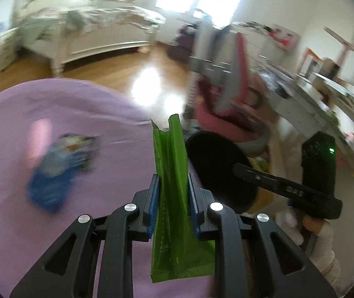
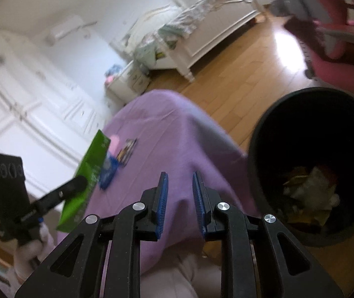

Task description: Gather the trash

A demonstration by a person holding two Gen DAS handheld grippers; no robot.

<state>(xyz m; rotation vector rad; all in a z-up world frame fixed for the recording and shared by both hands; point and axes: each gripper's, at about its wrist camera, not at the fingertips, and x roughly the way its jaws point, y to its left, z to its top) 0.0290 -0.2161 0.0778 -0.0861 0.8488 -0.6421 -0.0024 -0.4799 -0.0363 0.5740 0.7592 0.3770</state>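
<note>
Left gripper [image 1: 172,198] jaws clamp green wrapper [image 1: 170,173]; carry over black bin [image 2: 311,164] at 2 o'clock, then release. Right gripper [image 2: 180,198] jaws apart, empty.

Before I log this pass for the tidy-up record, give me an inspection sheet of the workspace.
Surface: purple cloth, creased.
Job's things: green wrapper held; black bin beside the cloth, trash inside.
Clutter: blue packet, pink item and small dark packet on the cloth.
Grippers: left gripper shut on the wrapper; right gripper open, nothing between its jaws.
Cables: nothing seen.
Surroundings: white bed, wooden floor, pink chair.
</note>
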